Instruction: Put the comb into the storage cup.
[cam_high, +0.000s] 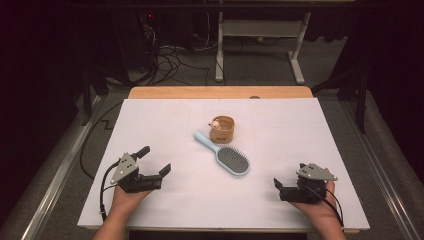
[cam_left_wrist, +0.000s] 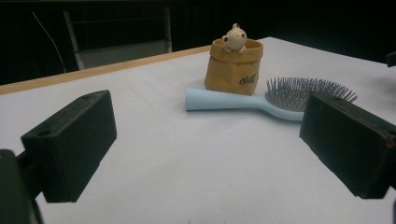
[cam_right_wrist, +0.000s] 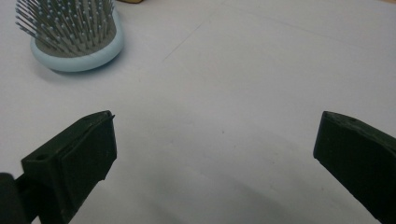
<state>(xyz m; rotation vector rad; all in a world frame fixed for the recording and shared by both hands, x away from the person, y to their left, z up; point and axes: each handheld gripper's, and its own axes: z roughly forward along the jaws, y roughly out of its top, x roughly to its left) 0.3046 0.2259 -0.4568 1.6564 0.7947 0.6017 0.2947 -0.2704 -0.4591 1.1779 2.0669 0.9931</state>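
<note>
White table covering (cam_high: 165, 120) carrying a pale blue hairbrush (cam_high: 227, 156) at centre, its handle just beside a small tan bag-shaped pot (cam_high: 222, 130). Left gripper (cam_high: 155, 161) and right gripper (cam_high: 289, 181) rest near the front corners, jaws spread wide, grasping nothing, well apart from the brush

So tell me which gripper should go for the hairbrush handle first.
Left, probably. The hairbrush points its handle toward the left gripper, whose open jaws already face it. The right gripper, also open, sits nearer the bristle head, beside the small pot.
</note>
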